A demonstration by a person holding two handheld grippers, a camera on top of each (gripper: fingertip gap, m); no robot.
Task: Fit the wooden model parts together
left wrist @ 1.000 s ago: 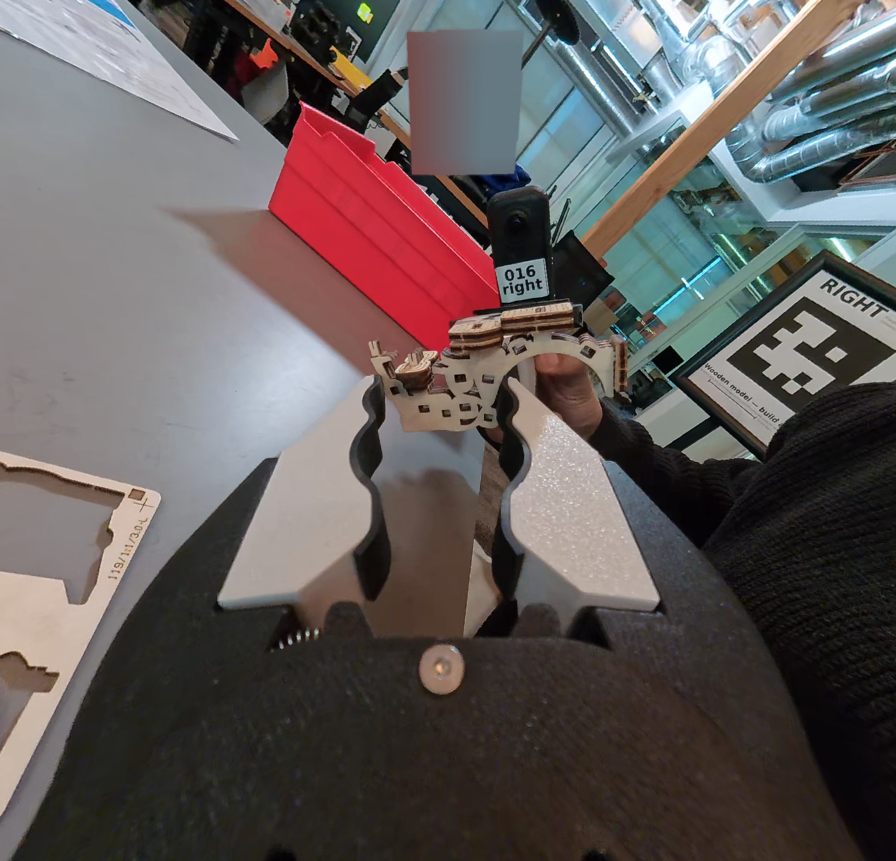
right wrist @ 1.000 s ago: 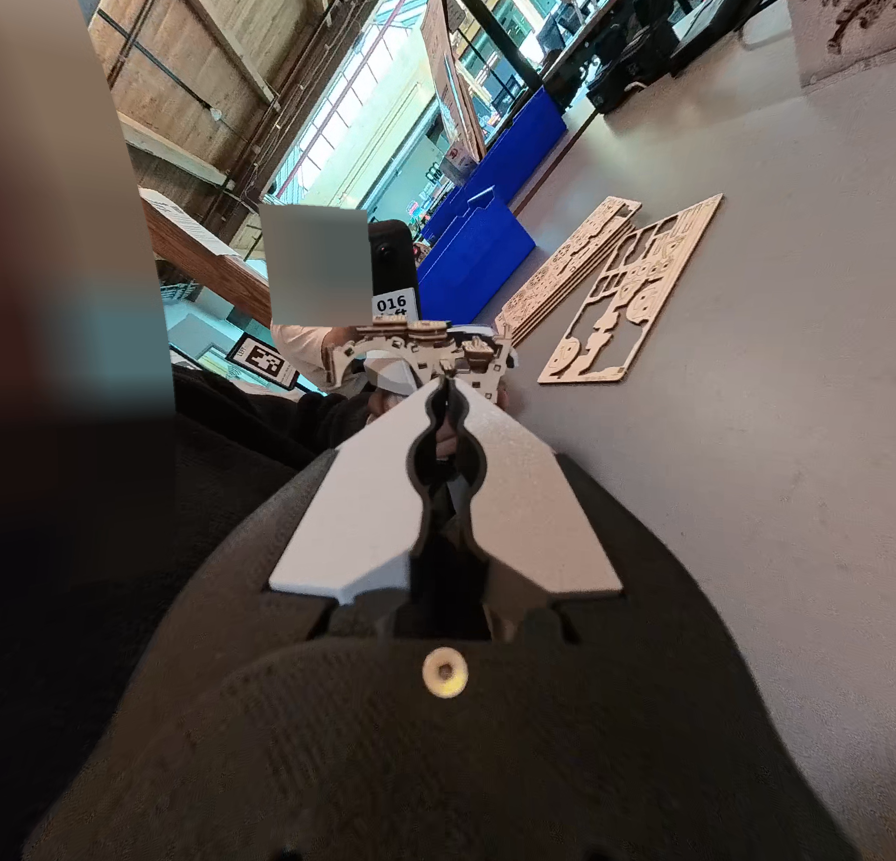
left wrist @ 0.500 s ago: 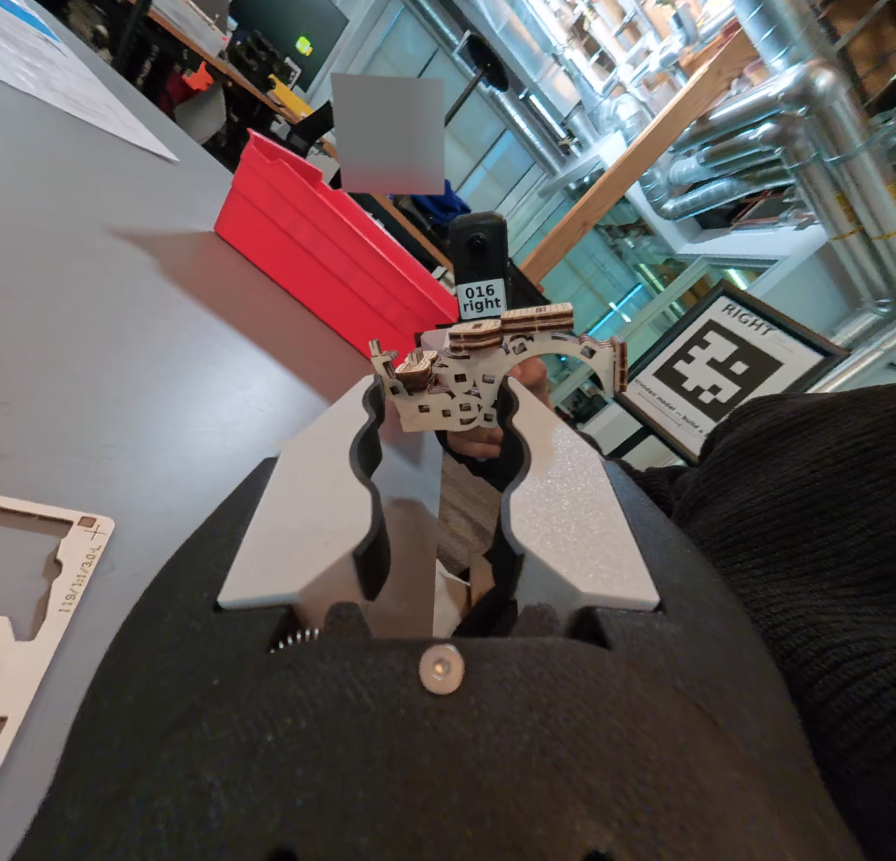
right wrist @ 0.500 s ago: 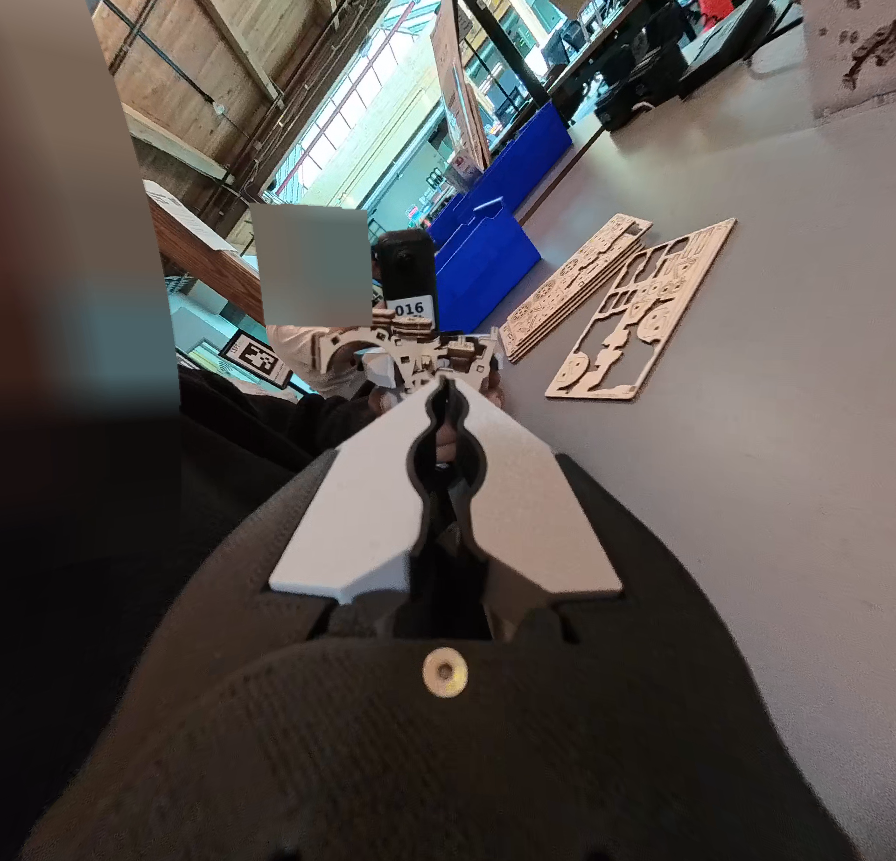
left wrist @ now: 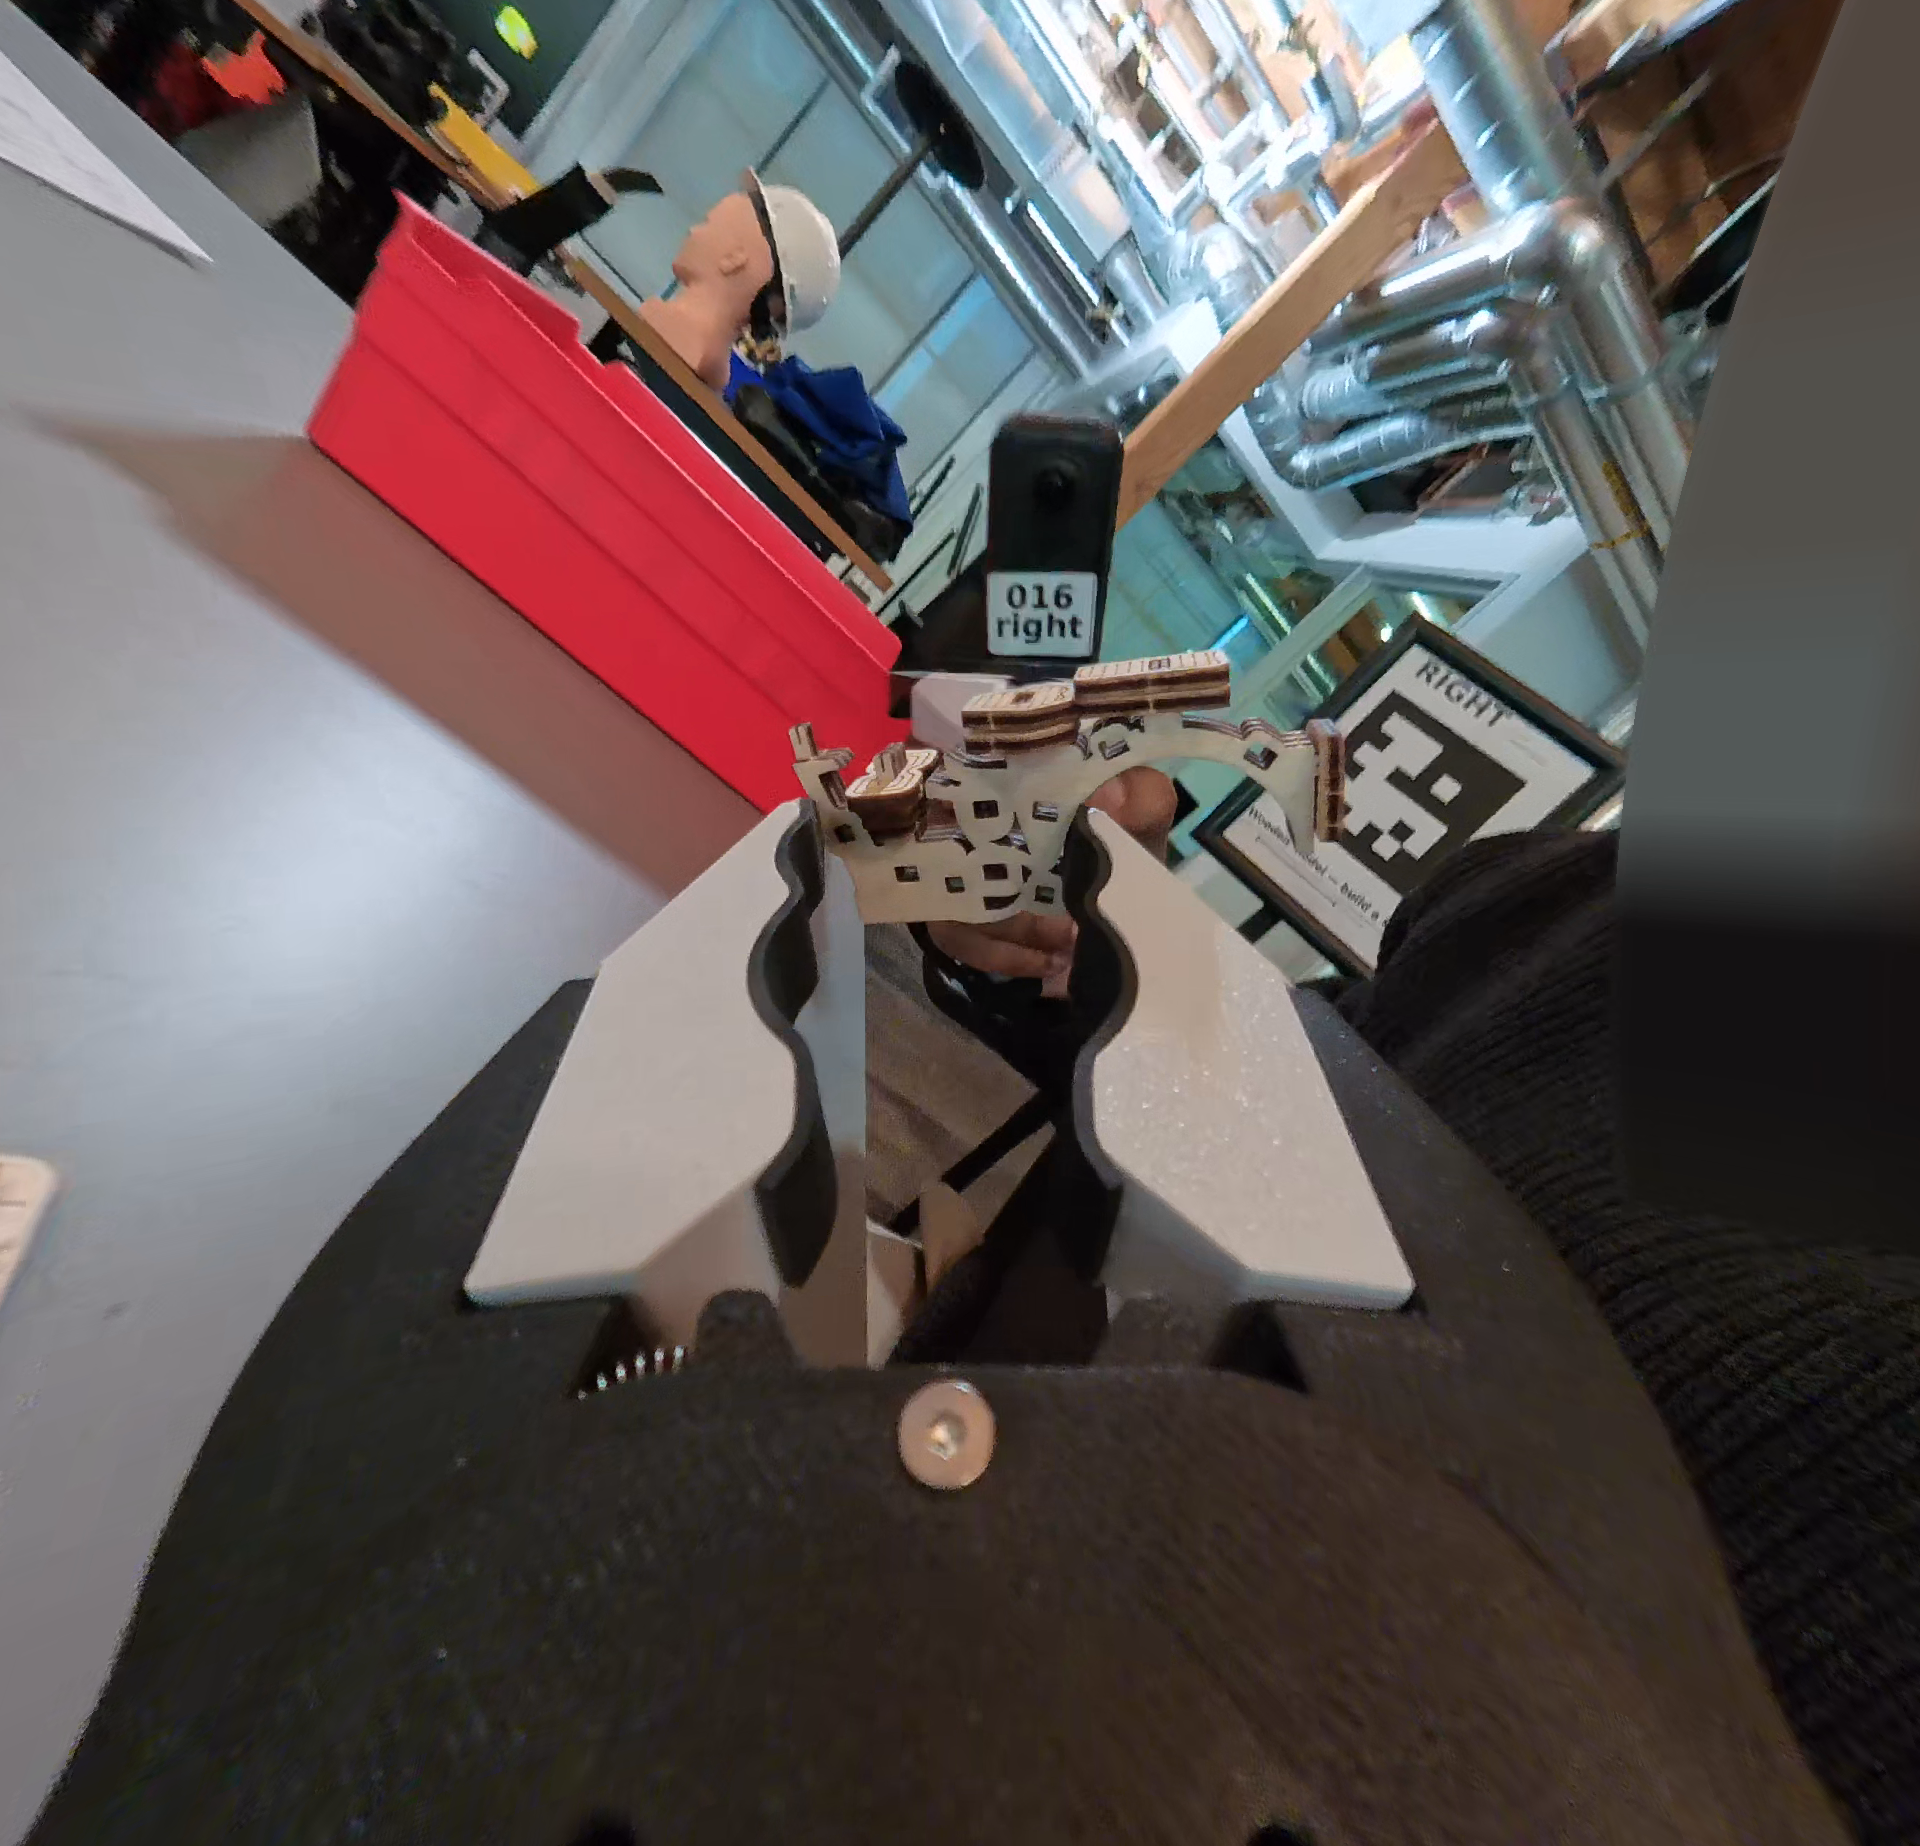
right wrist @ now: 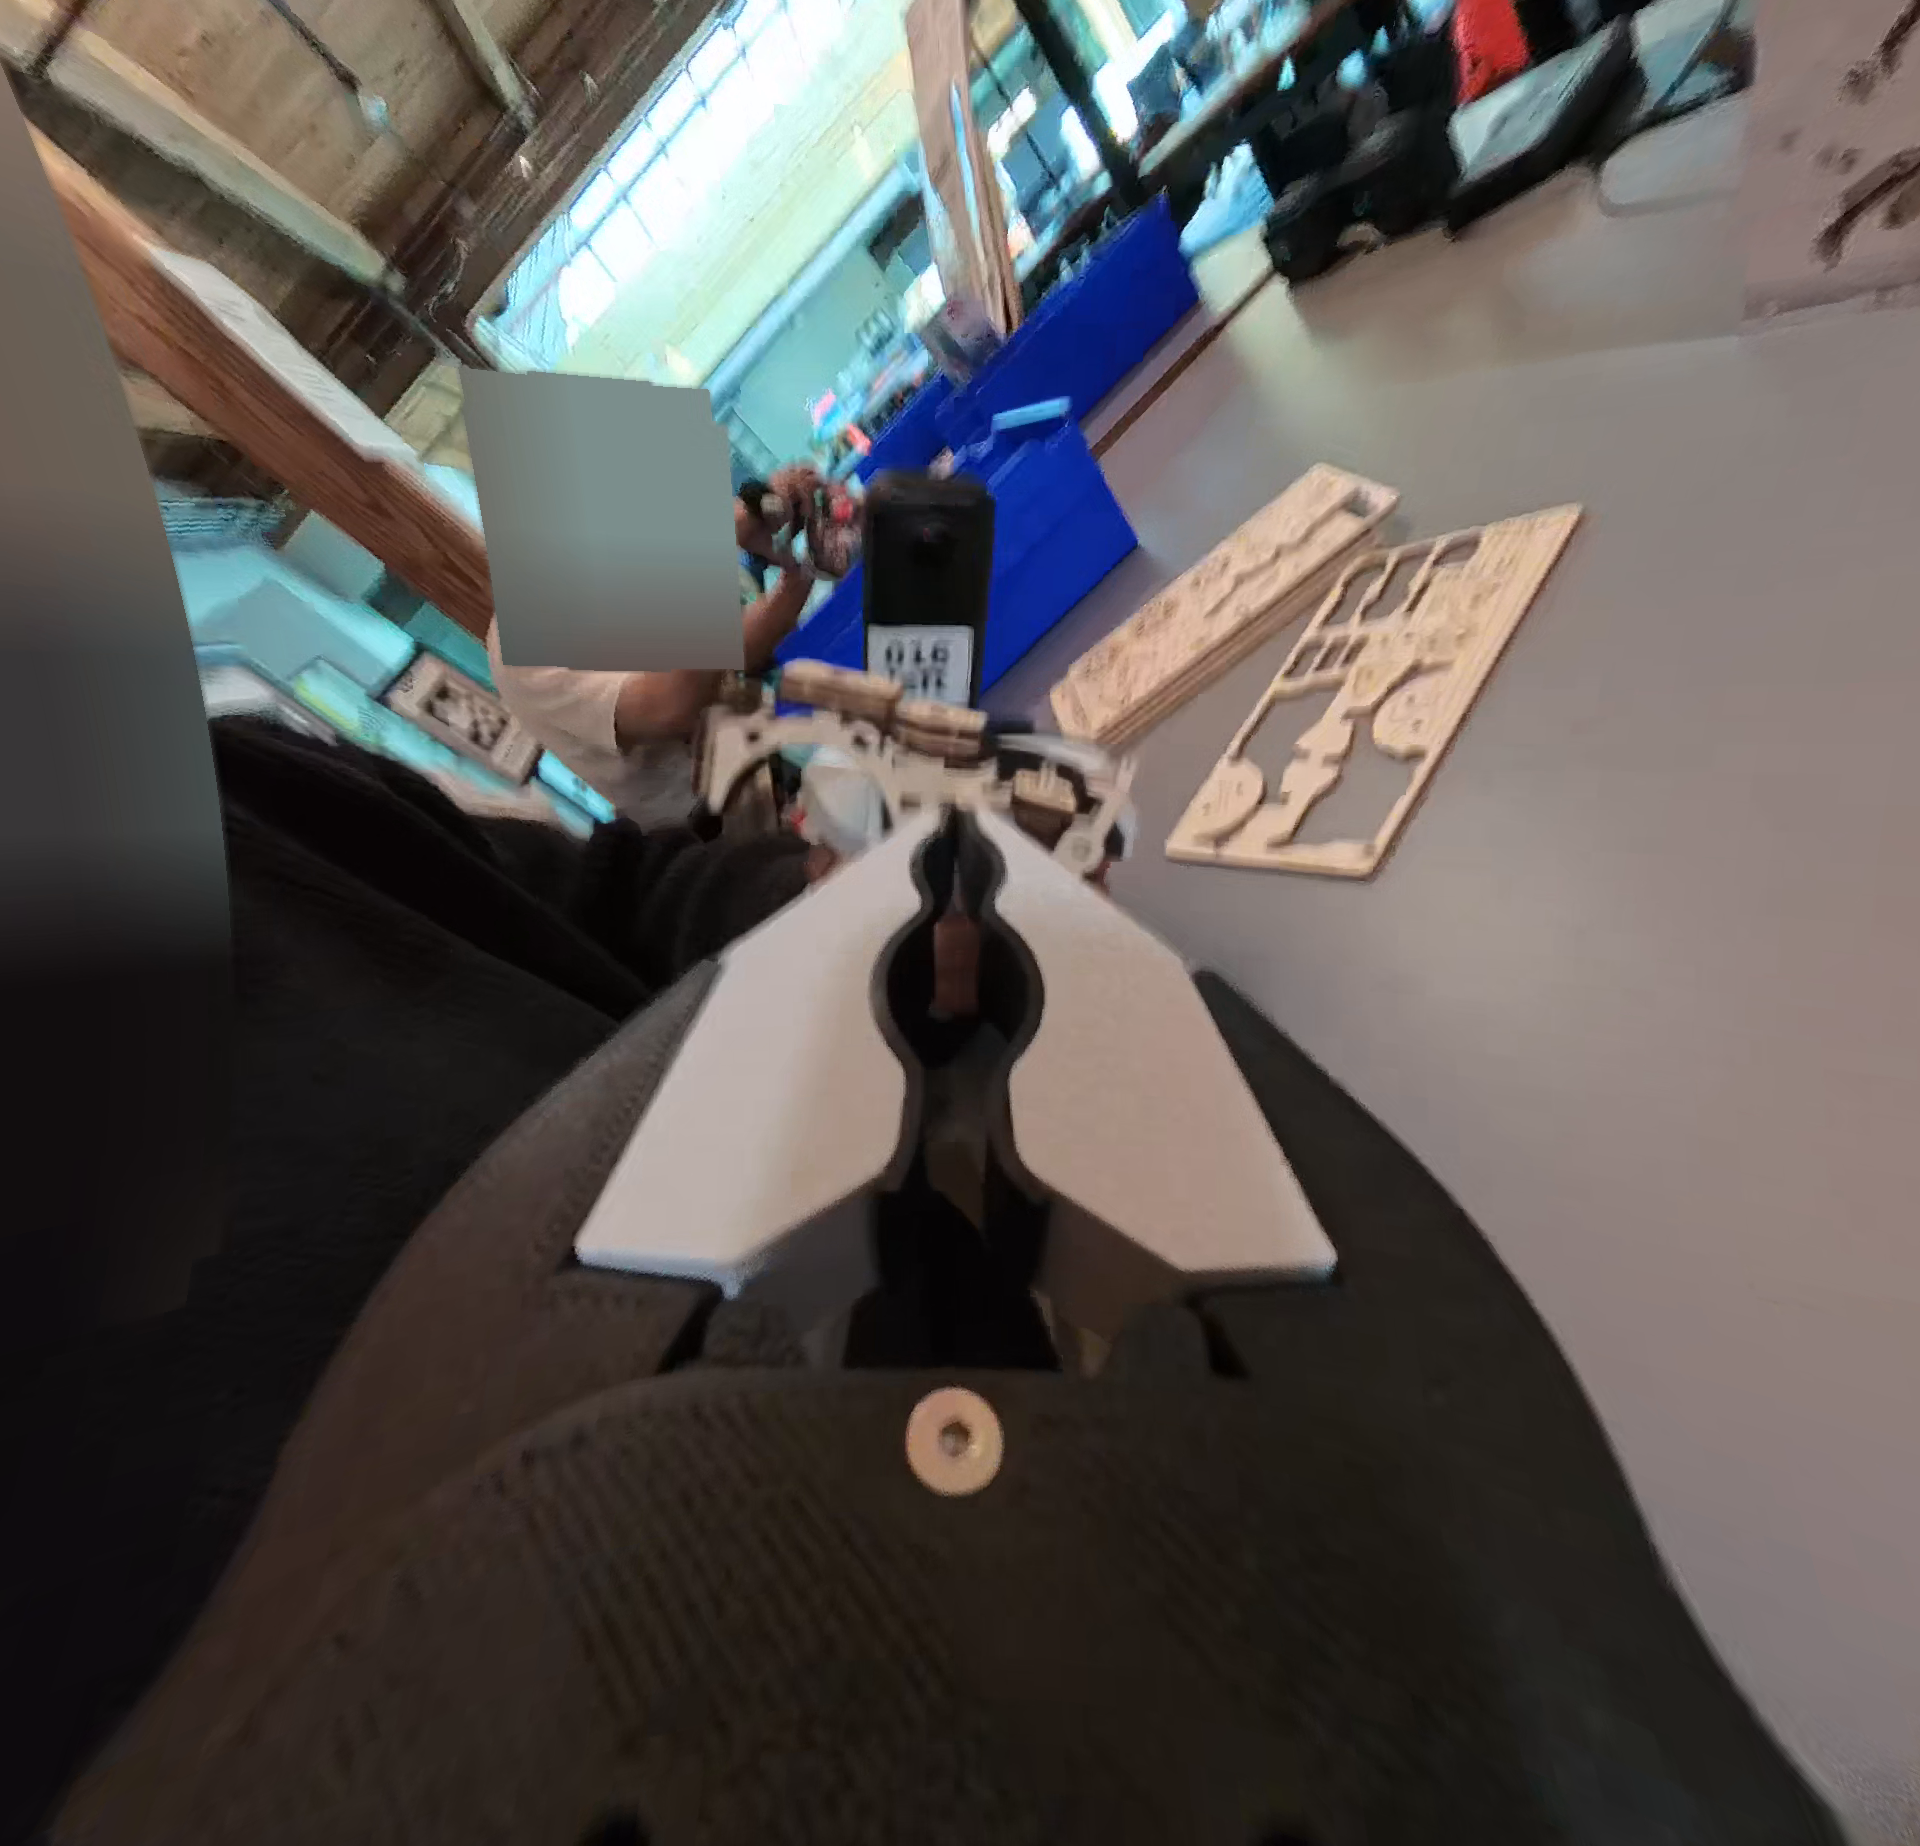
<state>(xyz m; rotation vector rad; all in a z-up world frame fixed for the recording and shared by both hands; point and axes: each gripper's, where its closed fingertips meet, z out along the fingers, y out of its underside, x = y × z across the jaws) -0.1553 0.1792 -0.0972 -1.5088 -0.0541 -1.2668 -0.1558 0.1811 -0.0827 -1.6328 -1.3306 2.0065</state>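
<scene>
Right claw (right wrist: 954, 832) pinches the wooden model (right wrist: 914, 757) above the grey table (right wrist: 1558, 1069).

left gripper (left wrist: 948, 861) jaws apart; right gripper (right wrist: 951, 835) jaws pinched

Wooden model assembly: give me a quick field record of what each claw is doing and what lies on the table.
held item: pale laser-cut wooden model assembly, raised above the grey table
left claw: fingers apart, assembly's lower plate sits between the tips; firm grip unclear
right claw: nearly shut at the assembly's edge
left side of table: red plastic bin
right side of table: punched-out plywood sheet beside stacked plywood sheets, blue bin behind
</scene>
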